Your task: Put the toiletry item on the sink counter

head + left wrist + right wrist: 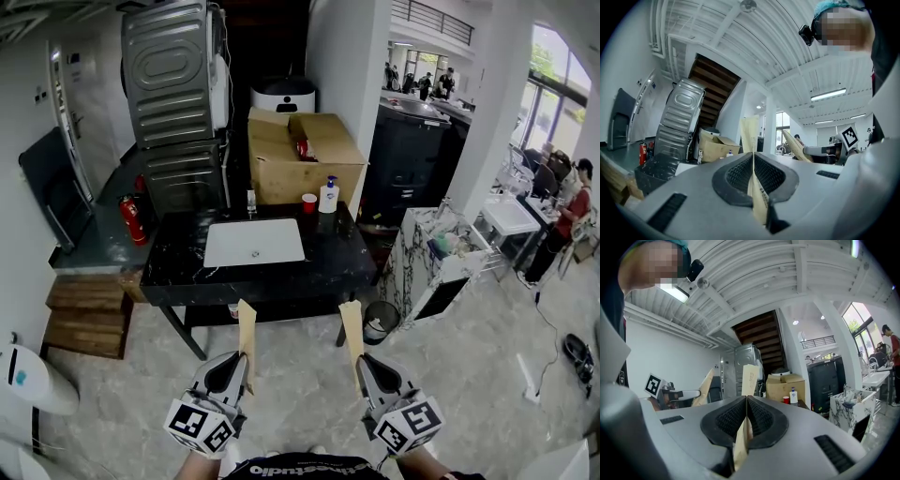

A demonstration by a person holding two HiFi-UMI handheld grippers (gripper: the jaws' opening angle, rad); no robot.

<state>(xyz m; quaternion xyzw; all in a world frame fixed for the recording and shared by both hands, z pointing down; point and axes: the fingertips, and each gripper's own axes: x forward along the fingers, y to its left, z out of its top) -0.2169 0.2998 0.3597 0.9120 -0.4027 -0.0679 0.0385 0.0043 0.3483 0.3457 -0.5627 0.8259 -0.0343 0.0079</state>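
Each gripper is shut on a flat tan paper packet that sticks up past its jaws. In the head view my left gripper holds the left packet and my right gripper holds the right packet, both above the floor, short of the counter. The black marble sink counter with a white basin stands ahead. In the left gripper view the pads of the left gripper pinch its packet. In the right gripper view the right gripper grips its packet.
On the counter's back edge stand a white pump bottle, a red cup and a small bottle. Behind is an open cardboard box. A bin sits at the counter's right leg, wooden steps at left, a marble cabinet at right.
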